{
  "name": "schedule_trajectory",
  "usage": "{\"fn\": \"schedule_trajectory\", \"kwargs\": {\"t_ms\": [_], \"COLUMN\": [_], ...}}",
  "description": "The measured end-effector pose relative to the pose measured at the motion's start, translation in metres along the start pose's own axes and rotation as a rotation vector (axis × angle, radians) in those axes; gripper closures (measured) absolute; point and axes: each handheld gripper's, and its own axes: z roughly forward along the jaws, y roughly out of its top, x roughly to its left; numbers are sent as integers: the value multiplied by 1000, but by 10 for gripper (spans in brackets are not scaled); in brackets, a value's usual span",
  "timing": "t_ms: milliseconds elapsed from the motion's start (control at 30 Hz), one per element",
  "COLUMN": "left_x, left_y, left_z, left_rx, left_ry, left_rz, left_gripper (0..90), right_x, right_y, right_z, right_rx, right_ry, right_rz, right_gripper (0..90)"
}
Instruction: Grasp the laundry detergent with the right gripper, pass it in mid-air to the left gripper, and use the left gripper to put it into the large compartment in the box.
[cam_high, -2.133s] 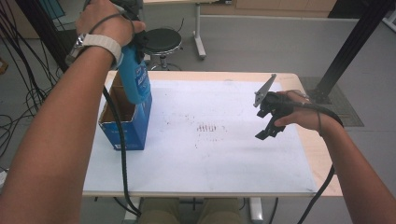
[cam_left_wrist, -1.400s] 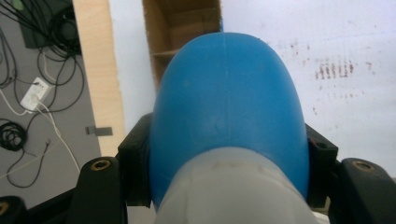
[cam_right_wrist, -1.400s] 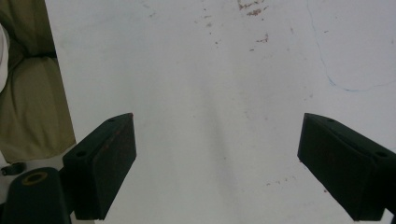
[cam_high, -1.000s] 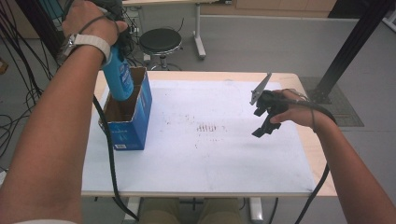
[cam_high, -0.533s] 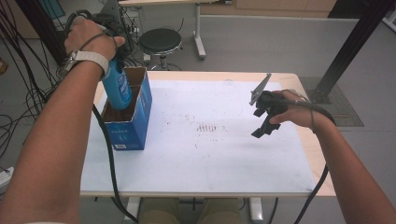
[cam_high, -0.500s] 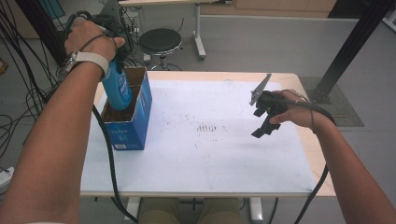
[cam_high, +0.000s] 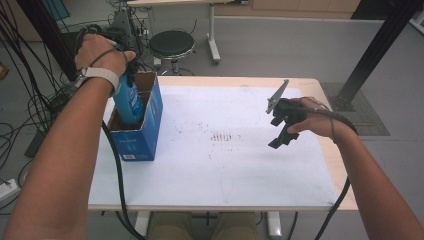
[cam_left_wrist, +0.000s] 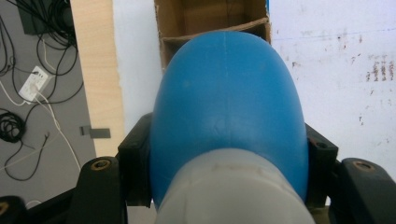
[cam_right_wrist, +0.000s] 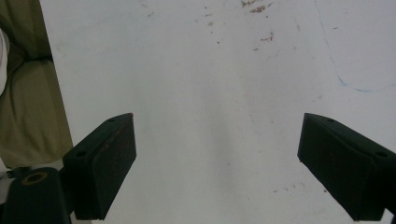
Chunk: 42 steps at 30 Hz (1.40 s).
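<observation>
We see the left gripper (cam_left_wrist: 226, 186) clamped on a blue bottle (cam_high: 128, 100), jaws pressed vs. its sides in the left gripper view; in the high view the gripper itself is mostly hidden under the left hand (cam_high: 102, 52) and wrist strap. The bottle stands roughly upright w/ its lower part down inside an open blue cardboard box (cam_high: 142, 135) at the table's left edge; its base is out of sight, so we can't tell whether it touches the box floor. In the left gripper view the bottle blocks most of the box, showing just brown inner walls and prob. a divider. The right gripper (cam_right_wrist: 217, 163) is held above the white table (cam_high: 235, 165), well apart from the box, jaws spread wide w/ nothing between them. Faint reddish marks dot the tabletop, too small to read. A stool (cam_high: 171, 44) stands on the floor beyond the table.
</observation>
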Motion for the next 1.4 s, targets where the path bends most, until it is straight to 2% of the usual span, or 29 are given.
{"fn": "schedule_trajectory", "kwargs": {"t_ms": [367,1067,1400], "left_x": [-4,-4,-7], "left_y": [-3,-9,-9], "left_z": [35,82,97], "left_rx": [16,26,26], "left_ry": [-4,12,13], "left_rz": [17,18,27], "left_gripper": [374,374,374], "right_x": [2,1,1], "right_y": [-5,-10,-14], "right_z": [1,13,17], "right_rx": [-12,-8,-6], "right_ry": [-1,23,32], "right_rz": [12,35,45], "right_gripper": [116,116,116]}}
